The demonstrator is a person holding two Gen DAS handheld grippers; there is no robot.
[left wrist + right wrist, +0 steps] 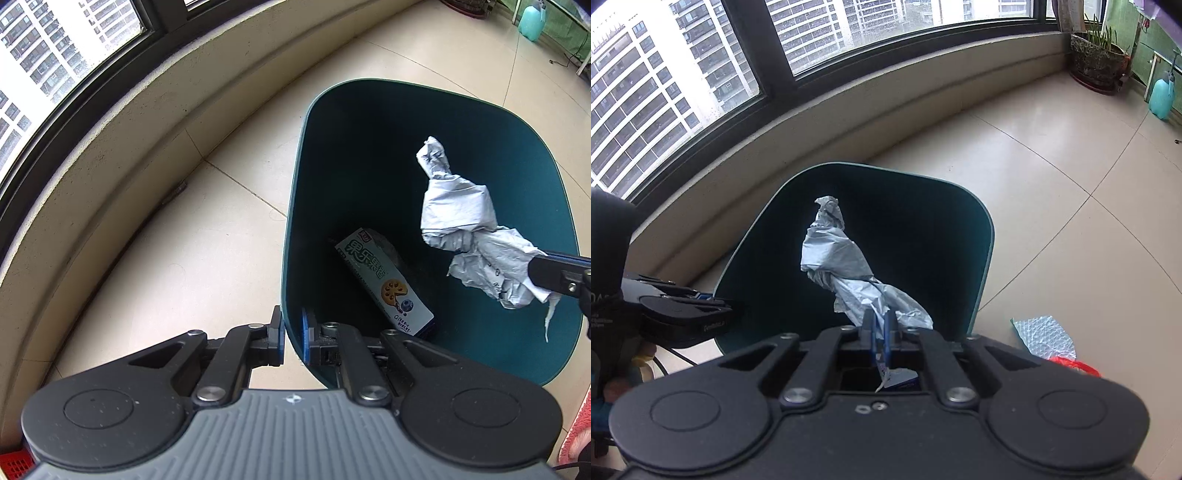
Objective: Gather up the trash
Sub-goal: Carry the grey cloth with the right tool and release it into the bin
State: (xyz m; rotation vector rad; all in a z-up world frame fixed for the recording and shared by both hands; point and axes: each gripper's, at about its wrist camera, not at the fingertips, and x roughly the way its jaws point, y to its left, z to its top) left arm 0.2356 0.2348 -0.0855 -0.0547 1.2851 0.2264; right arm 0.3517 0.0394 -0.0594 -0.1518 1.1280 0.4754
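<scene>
Bin rim is clamped by left gripper fingers, one inside, one outside. Box is seen at bin bottom. Crumpled bag is pinched by closed right gripper fingers, held over bin opening. Bubble wrap is left on floor, right of bin.

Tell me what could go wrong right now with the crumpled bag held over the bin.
1. The right tongs pinch only one end of the crumpled grey bag, so it might slip early or snag on release.
2. The left tongs clamp just the thin rim of the teal bin; a jolt could tip it.
3. The bubble wrap on the floor could get forgotten.
</scene>
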